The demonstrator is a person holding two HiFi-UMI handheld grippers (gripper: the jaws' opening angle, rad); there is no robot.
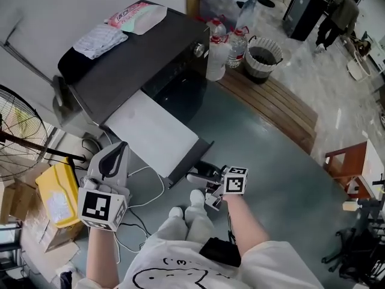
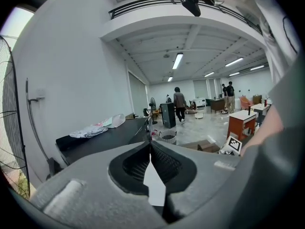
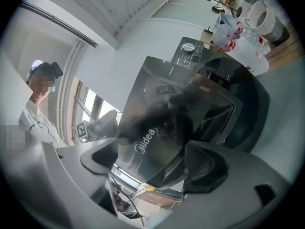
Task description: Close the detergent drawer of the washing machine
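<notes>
Approach step: detergent drawer standing out from the washing machine, front panel right before the right gripper, jaws spread, clamping nothing. Left gripper pinched together, empty. Next, likely: straight push inward.

drawer between right gripper jaws

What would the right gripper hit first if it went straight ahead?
The dark front of the pulled-out detergent drawer, marked Midea. It sits right ahead of the right gripper, whose jaws are open; whether they already touch is unclear.
</notes>
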